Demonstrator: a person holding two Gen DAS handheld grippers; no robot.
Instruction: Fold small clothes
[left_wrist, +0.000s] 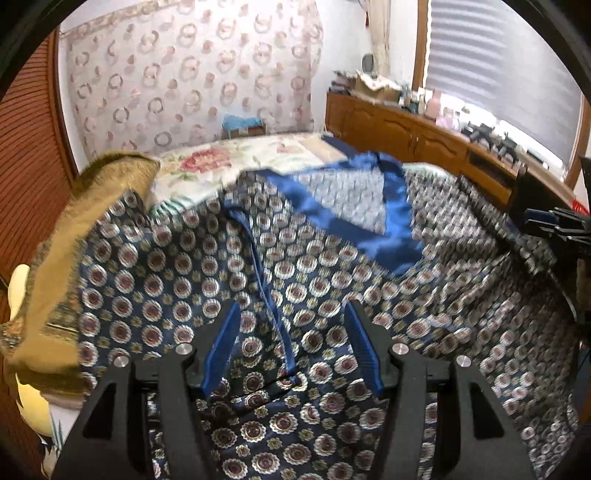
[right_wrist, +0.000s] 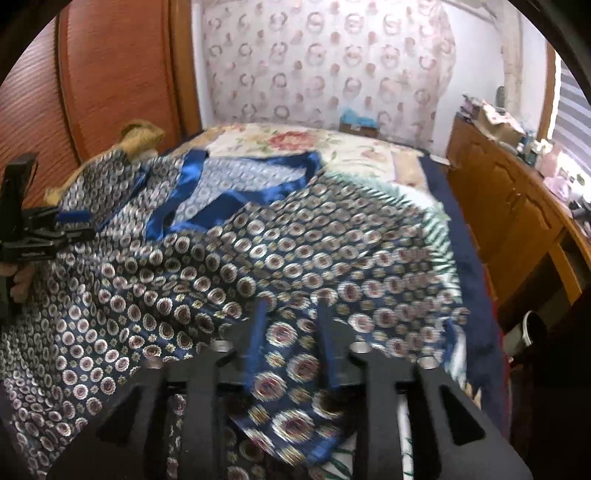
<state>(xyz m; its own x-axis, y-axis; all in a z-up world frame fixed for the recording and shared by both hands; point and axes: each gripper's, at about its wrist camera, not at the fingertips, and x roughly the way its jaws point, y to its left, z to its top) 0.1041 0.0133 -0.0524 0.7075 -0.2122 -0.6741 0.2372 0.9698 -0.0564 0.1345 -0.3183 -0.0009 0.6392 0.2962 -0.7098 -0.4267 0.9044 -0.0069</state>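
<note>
Right now both grippers, left (left_wrist: 291, 343) and right (right_wrist: 291, 345), are hovering parted over the patterned garment (left_wrist: 332, 295), its blue collar (left_wrist: 354, 225) lying at the far end.

wall: circle-patterned curtain (left_wrist: 192, 74)
right: wooden sideboard (left_wrist: 399, 125), cluttered
window: blinds (left_wrist: 498, 66), daylight
left: wooden louvred door (right_wrist: 110, 74)
</note>
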